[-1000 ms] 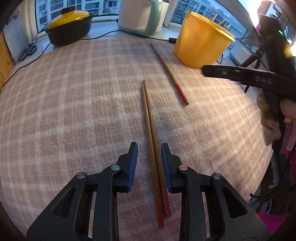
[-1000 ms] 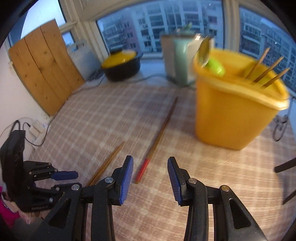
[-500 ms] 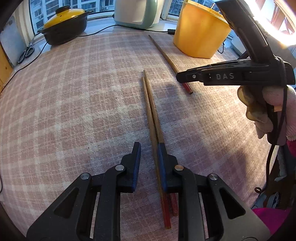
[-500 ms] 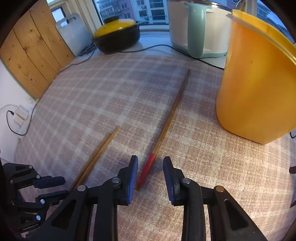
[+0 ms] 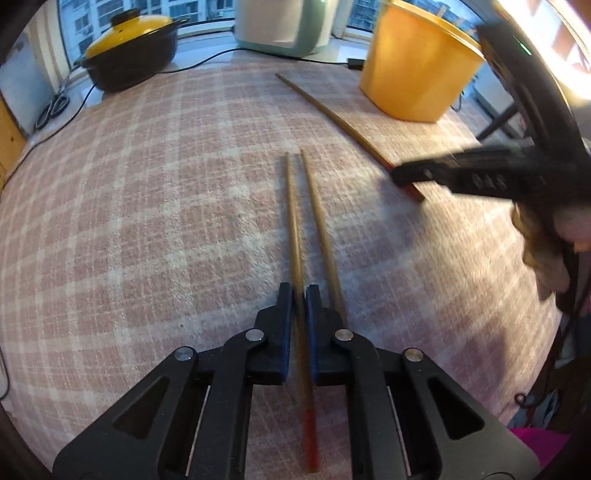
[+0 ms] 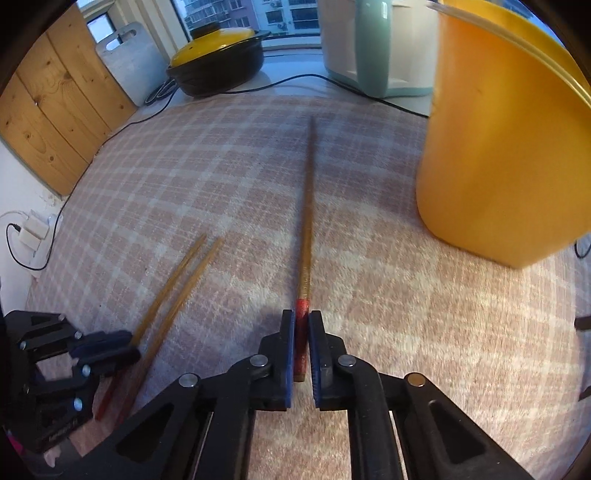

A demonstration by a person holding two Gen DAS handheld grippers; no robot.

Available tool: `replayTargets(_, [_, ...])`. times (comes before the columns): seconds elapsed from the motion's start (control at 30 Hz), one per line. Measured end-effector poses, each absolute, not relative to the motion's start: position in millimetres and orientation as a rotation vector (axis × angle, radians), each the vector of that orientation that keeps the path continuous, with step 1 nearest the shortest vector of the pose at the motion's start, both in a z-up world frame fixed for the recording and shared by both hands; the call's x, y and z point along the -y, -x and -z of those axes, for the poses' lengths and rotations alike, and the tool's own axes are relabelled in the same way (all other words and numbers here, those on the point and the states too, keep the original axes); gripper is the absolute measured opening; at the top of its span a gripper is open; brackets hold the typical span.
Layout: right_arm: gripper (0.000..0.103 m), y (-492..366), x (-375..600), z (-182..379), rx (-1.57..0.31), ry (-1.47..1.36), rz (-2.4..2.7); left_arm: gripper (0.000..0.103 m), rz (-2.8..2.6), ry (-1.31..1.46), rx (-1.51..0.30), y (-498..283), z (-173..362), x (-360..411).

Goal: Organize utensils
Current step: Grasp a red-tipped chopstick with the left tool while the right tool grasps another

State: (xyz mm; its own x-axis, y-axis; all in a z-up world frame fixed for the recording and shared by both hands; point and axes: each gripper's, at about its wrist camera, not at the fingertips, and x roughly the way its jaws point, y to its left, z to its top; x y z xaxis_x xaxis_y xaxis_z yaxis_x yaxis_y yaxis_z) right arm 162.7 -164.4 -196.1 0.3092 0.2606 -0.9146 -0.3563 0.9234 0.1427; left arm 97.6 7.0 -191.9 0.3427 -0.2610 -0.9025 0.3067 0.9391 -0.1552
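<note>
Three red-ended wooden chopsticks lie on the checked cloth [image 5: 166, 221]. My left gripper [image 5: 299, 291] has its jaws closing, pads pressed on the left chopstick [image 5: 293, 221] of a pair. Its twin [image 5: 321, 229] lies free just to the right. My right gripper [image 6: 301, 317] has its jaws closing too, pads gripping the red end of the single chopstick [image 6: 306, 221]. The yellow bucket [image 6: 498, 147] stands to that gripper's right. In the left wrist view, the right gripper [image 5: 402, 175] sits over the far chopstick [image 5: 332, 114]. The left gripper [image 6: 125, 343] shows at the right wrist view's lower left.
A black pot with a yellow lid [image 5: 129, 55] and a white-green appliance [image 5: 280, 26] stand at the back by the window, with a cable between them. Scissors [image 5: 51, 107] lie at the far left. Wooden boards [image 6: 48, 110] lean on the left wall.
Both grippers' jaws have narrowed from open onto chopsticks. The right gripper came down over the single chopstick's red end. The pair's tips have spread slightly apart.
</note>
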Motion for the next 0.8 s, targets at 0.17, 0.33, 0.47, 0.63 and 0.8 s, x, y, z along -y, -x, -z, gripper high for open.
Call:
replayTargets(0.17, [0.005, -143, 171, 197, -1.218, 0.070, -0.426, 0.005, 0.333, -0.032, -1.155, -106, 193, -11])
replayTargets(0.33, [0.013, -128, 170, 197, -1.249, 0.105, -0.475, 0.005, 0.330, -0.053, -1.165, -113, 194, -11])
replayTargets(0.47, [0.028, -131, 163, 189, -1.227, 0.156, -0.494, 0.006, 0.324, -0.056, -1.189, -122, 194, -10])
replayTargets(0.63, [0.027, -157, 148, 183, -1.202, 0.195, -0.485, 0.007, 0.325, -0.091, -1.192, -135, 195, -4])
replayTargets(0.8, [0.025, -189, 132, 188, -1.210, 0.228, -0.456, 0.006, 0.350, -0.063, -1.188, -148, 197, -7])
